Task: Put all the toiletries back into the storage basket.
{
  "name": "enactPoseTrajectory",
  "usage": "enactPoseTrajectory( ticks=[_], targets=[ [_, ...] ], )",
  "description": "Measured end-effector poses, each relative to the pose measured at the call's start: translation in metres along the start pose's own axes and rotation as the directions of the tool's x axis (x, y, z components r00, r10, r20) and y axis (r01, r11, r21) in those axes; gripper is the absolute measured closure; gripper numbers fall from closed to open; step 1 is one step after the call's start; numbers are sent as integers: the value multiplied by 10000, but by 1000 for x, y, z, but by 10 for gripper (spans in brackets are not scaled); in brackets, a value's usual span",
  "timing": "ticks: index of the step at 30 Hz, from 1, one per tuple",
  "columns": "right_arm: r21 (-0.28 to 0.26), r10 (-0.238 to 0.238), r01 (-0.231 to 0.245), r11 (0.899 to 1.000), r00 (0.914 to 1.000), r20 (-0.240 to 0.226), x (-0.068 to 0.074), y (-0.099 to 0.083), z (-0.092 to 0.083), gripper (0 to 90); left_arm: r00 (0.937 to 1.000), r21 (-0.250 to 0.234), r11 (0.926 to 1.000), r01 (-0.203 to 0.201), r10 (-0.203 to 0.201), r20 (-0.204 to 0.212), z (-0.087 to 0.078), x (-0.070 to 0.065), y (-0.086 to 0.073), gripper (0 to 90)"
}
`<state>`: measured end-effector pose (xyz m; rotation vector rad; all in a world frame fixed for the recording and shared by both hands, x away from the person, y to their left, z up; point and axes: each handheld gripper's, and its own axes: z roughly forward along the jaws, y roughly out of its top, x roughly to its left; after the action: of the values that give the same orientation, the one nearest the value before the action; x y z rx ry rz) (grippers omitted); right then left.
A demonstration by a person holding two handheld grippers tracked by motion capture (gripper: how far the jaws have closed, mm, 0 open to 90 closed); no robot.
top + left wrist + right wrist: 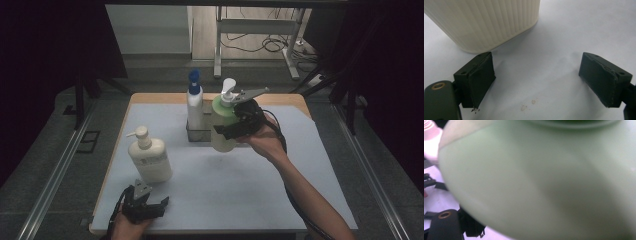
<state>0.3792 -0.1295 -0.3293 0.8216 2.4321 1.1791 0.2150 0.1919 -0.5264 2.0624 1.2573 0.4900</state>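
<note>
A pale green pump bottle point(223, 126) with a white pump head hangs above the mat, gripped around its body by my right gripper point(235, 127). Seen close up from the right gripper view, its green wall point(544, 182) is blurred. Just behind it a white bottle with a blue cap point(194, 102) stands in a dark wire rack point(197, 134). A cream pump bottle point(148, 157) stands at the front left; its ribbed base point(486, 22) rises just beyond my left gripper point(536, 80), which rests low on the mat, jaws wide apart with nothing between them. The left gripper point(147, 207) lies near the table's front edge.
A light grey mat point(225, 185) covers the wooden table point(150, 97). Metal rails run along the floor on both sides. A desk frame with cables point(260, 35) stands beyond the far edge. Small crumbs point(527, 106) dot the mat.
</note>
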Motion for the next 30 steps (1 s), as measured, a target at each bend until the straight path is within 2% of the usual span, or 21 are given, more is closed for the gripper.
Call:
enactPoseTrajectory(
  ticks=[23,30],
  targets=[
    [-166,483,-471,9988,9957,794,-31,25,28,123,10000,1,10000,-3,3,0,0,0,0,126],
    [-131,439,-428,9990,9934,1055,-37,31,38,123,10000,8,10000,-5,5,-1,0,0,0,126]
  ],
)
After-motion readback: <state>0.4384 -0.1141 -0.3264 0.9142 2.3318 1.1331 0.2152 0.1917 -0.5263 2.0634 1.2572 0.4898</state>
